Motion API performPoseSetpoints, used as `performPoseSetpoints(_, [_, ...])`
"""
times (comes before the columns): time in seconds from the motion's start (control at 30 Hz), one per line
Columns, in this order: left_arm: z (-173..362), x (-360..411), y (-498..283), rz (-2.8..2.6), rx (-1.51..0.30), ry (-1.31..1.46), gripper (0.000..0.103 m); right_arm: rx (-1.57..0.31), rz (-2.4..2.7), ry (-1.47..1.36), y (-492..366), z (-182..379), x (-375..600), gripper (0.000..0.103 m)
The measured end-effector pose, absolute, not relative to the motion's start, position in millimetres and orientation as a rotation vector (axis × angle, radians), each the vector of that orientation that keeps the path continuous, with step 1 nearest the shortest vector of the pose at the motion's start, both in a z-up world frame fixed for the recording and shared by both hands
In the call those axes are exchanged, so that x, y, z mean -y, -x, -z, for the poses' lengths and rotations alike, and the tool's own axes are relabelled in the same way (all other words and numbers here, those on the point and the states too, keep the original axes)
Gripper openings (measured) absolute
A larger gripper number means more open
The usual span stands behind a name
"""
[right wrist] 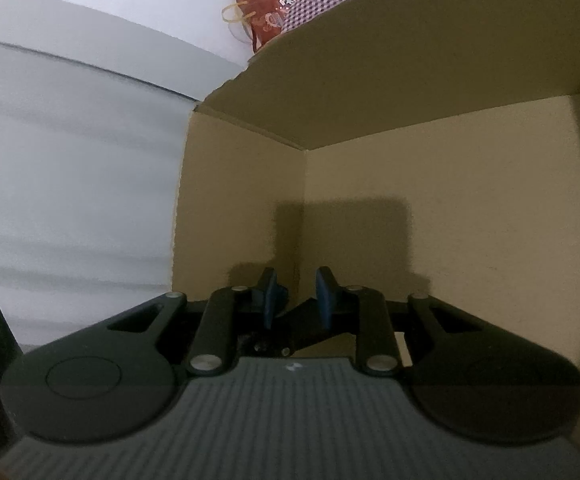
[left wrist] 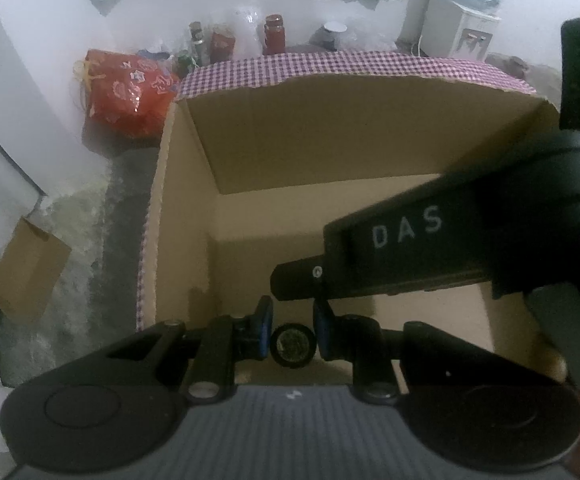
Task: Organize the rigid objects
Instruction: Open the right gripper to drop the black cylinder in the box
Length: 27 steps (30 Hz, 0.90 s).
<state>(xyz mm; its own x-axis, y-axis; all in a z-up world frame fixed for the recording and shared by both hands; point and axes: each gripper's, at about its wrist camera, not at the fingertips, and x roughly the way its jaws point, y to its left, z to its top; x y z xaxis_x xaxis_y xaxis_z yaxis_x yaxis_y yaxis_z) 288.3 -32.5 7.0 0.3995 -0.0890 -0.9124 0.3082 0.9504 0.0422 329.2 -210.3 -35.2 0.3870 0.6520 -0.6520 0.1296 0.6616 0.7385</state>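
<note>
Cardboard box [left wrist: 194, 216], open-topped, fills both views. Inside it, low over the floor, the left tongs [left wrist: 291, 330] are clamped on a small black round thing [left wrist: 292, 345] with a speckled face (a cap or lens, hard to tell). The right tongs [right wrist: 295, 300] are narrow with nothing visible between them, pointing into the box's corner. Their black body crosses above the left tongs. Beyond the box stand a red bag [left wrist: 126, 92] and jars [left wrist: 274, 34].

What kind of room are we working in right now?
Likely a home storage or kitchen corner: jars and a red gift bag stand along a white wall, a water dispenser is behind, and a cardboard box sits in front.
</note>
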Motion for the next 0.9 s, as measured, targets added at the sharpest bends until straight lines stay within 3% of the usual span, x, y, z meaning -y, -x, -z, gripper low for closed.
performPoseSetpoints(0.2, [-19,36,-281,0.258,-1.093,-0.228,0.034,-1.118,-0.407,-0.86,-321,30,220,0.025])
performPoseSetpoints(0.6, [-49,27,-266,0.25,-1.034,-0.194,0.04,-1.065,-0.41,-0.92,-319,19,227,0.027])
performPoseSetpoints(0.73, [-73,21,-243,0.272,-0.974,-0.177,0.052,-1.001,-0.428,-0.914,-297,-6,238,0.029])
performPoseSetpoints(0.83, [-93,17,-216,0.303,-0.922,-0.157,0.059,-0.932,-0.443,-0.879,-265,-33,247,0.04])
performPoseSetpoints(0.9, [-105,16,-193,0.334,-0.887,-0.145,0.066,-0.881,-0.456,-0.852,-239,-52,254,0.061])
